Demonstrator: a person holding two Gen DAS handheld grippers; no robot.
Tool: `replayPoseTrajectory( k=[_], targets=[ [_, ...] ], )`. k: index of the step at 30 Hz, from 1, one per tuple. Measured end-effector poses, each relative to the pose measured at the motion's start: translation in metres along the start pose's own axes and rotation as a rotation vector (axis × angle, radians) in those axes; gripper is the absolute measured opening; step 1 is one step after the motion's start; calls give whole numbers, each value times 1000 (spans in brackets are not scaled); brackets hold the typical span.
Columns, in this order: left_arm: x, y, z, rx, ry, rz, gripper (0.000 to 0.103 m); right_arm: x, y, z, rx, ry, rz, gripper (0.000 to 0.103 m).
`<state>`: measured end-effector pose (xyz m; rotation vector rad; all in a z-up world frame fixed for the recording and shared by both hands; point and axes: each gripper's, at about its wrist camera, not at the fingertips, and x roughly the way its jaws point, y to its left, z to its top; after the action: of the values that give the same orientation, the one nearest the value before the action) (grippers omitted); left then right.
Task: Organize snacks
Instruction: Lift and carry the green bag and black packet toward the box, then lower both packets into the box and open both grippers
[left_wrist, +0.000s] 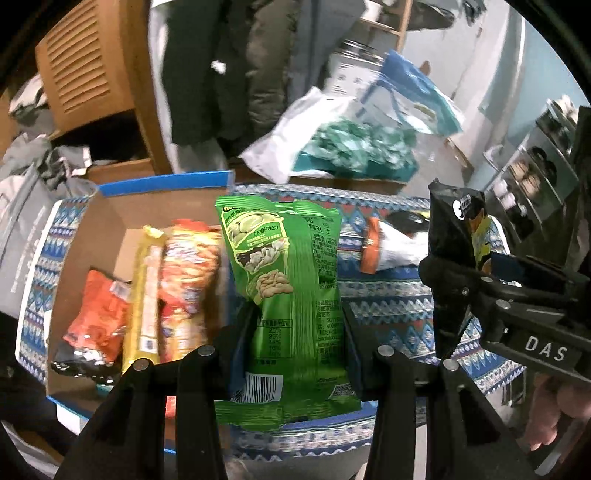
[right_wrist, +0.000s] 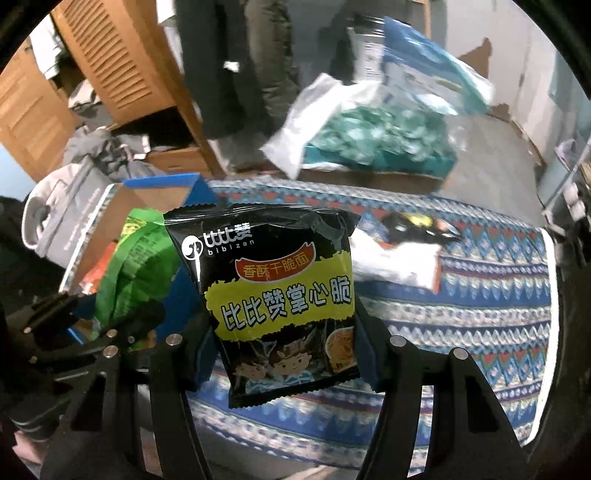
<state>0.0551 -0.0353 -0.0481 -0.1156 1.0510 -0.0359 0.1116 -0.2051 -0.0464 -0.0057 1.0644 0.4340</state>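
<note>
Green packet (left_wrist: 284, 295) fills the middle of the left wrist view, pinched low down by the left gripper (left_wrist: 291, 350) jaws, hanging over the cardboard box (left_wrist: 122, 206) at frame left (probably bound for the packets already inside). Right gripper (right_wrist: 286, 354) jaws clamp a black noodle packet (right_wrist: 273, 288) above the patterned cloth (right_wrist: 480, 295), likely next in.

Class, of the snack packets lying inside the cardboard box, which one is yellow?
The long narrow yellow packet, lying between the orange-red packet and the orange patterned packet.
</note>
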Motion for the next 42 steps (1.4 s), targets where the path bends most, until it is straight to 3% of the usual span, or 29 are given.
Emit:
replayPoseTrajectory(
  k=[21,40,42],
  targets=[
    [-7,141,-6,-220,-26,87,45,65,144,40,-154,85,117,62],
    [1,191,-15,-334,-8,120,46,103,189,43,-203,150,137,63],
    [0,191,-15,-334,-13,129,50,103,189,43,-201,146,133,63]
  ],
)
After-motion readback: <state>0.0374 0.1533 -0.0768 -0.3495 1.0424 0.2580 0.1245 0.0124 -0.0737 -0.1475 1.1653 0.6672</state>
